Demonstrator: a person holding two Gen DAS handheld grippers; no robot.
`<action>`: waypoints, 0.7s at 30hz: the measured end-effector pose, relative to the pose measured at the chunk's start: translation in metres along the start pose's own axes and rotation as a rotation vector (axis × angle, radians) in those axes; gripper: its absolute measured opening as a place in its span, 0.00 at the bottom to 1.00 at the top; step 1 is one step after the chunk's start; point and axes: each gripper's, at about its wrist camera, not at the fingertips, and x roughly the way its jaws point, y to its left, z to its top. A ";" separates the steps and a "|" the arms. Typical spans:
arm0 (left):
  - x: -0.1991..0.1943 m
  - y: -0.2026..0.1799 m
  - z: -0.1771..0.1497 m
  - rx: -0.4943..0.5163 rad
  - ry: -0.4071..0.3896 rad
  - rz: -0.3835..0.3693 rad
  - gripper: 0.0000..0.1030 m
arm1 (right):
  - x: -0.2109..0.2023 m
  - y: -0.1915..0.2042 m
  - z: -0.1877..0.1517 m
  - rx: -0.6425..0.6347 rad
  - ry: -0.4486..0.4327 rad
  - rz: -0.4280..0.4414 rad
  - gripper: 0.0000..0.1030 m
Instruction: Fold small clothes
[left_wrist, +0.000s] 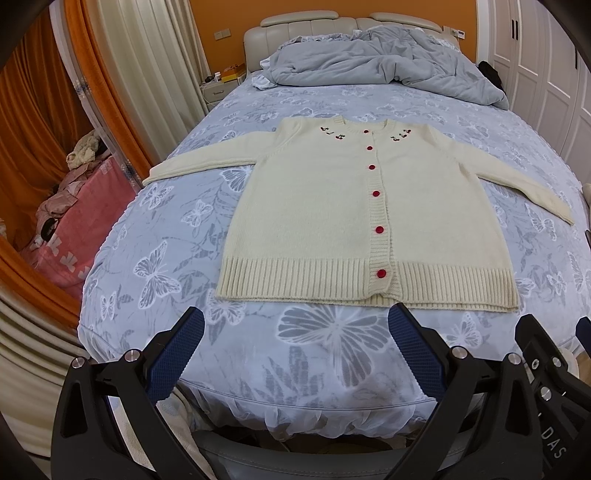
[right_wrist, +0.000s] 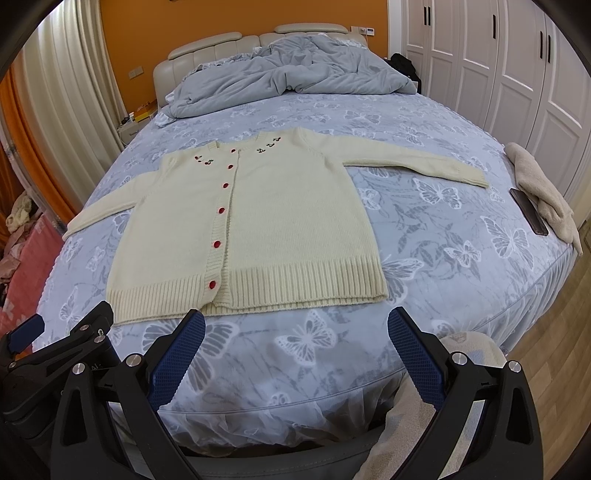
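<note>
A cream knit cardigan with red buttons and cherry embroidery lies flat and face up on the bed, both sleeves spread out; it also shows in the right wrist view. My left gripper is open and empty, held just short of the cardigan's ribbed hem. My right gripper is open and empty, near the hem's right half. Each gripper shows at the edge of the other's view.
The bed has a blue butterfly sheet. A crumpled grey duvet lies at the headboard. A beige cloth and a dark phone lie at the bed's right edge. White wardrobes stand right; pink bedding lies left.
</note>
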 end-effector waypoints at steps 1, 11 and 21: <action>0.000 0.000 0.000 0.000 0.000 0.001 0.94 | 0.000 0.000 0.000 0.000 0.001 0.000 0.95; 0.010 0.003 -0.003 0.004 0.020 0.013 0.94 | 0.006 -0.002 -0.007 0.007 0.024 0.003 0.95; 0.044 -0.008 -0.007 0.023 0.091 0.037 0.94 | 0.046 -0.002 -0.010 0.010 0.107 0.005 0.95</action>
